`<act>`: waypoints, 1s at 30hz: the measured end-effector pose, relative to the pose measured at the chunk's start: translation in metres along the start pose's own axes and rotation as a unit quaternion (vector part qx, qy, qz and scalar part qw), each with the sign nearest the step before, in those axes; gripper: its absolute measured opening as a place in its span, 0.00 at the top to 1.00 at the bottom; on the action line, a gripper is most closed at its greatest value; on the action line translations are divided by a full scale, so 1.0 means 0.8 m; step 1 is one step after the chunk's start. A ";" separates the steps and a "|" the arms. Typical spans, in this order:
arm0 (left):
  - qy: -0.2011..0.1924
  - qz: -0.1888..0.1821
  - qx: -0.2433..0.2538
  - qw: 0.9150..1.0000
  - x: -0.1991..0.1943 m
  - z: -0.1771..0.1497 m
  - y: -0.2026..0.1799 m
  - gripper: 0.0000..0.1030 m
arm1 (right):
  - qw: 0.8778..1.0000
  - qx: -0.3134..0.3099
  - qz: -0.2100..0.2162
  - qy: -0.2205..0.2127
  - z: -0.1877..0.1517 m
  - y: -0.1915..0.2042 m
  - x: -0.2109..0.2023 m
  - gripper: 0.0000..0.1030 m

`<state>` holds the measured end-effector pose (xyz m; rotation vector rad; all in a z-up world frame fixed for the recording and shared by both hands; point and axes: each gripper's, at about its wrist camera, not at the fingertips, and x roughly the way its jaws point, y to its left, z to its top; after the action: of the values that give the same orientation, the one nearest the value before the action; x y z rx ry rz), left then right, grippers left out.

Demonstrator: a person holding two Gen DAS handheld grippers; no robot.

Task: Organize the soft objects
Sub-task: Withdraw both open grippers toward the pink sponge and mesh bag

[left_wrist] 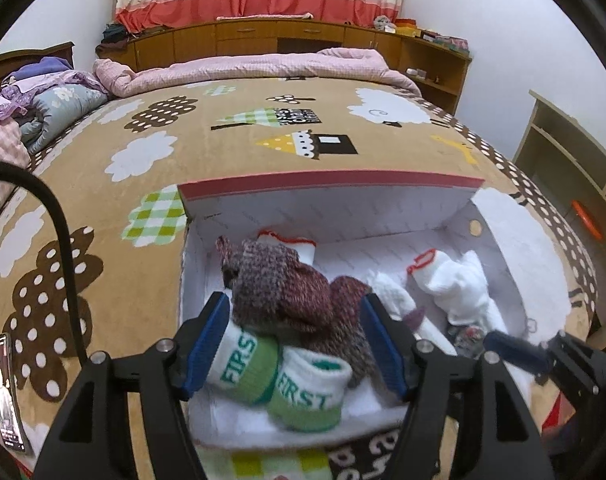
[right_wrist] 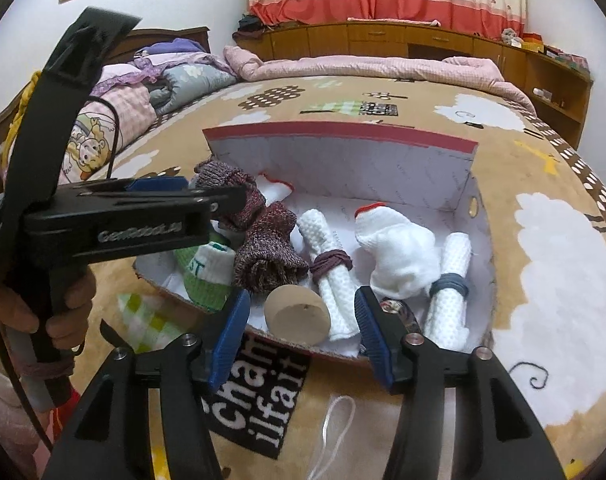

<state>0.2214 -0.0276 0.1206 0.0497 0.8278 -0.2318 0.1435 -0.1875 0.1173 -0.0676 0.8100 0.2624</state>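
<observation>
A white cardboard box [left_wrist: 327, 204] [right_wrist: 343, 152] with a red rim lies open on the bed. Inside are maroon knit socks [left_wrist: 283, 288] [right_wrist: 263, 248], green-and-white "FIRST" socks [left_wrist: 279, 380] [right_wrist: 207, 276], white socks with red trim [left_wrist: 455, 280] [right_wrist: 399, 252], and two rolled white cloths [right_wrist: 331, 268] [right_wrist: 449, 284] tied with bands. My left gripper [left_wrist: 295, 320] [right_wrist: 231, 200] is open over the box's left end, straddling the maroon and green socks. My right gripper [right_wrist: 303, 320] [left_wrist: 503, 344] stands open at the box's near rim, with a tan cardboard disc [right_wrist: 297, 318] between its pads.
The box rests on a tan patterned blanket [left_wrist: 223, 140]. Folded quilts [left_wrist: 63, 100] lie at the far left and a pink one [left_wrist: 263, 68] along the far edge. A phone [left_wrist: 7, 392] lies near left. A white cord [right_wrist: 335, 428] lies below the box. A hand [right_wrist: 63, 308] holds the left gripper.
</observation>
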 end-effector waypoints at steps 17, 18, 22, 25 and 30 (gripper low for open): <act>0.015 -0.020 0.017 1.000 -0.069 -0.061 -0.028 0.31 | 1.000 0.014 -0.023 -0.014 -0.032 -0.008 -0.062 0.46; 0.020 -0.025 0.016 0.999 -0.071 -0.067 -0.030 0.31 | 0.999 0.016 -0.024 -0.015 -0.035 -0.009 -0.066 0.46; 0.029 -0.042 0.015 0.999 -0.081 -0.085 -0.037 0.31 | 0.999 0.024 -0.028 -0.017 -0.047 -0.011 -0.081 0.46; 0.035 -0.045 0.019 0.998 -0.088 -0.098 -0.042 0.31 | 0.999 0.028 -0.031 -0.018 -0.056 -0.012 -0.089 0.46; 0.050 -0.047 0.031 0.997 -0.095 -0.124 -0.051 0.31 | 0.998 0.038 -0.037 -0.016 -0.071 -0.018 -0.100 0.46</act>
<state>0.0908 -0.0402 0.1117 0.0811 0.9232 -0.3459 0.0545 -0.2266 0.1357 -0.0215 0.7833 0.1623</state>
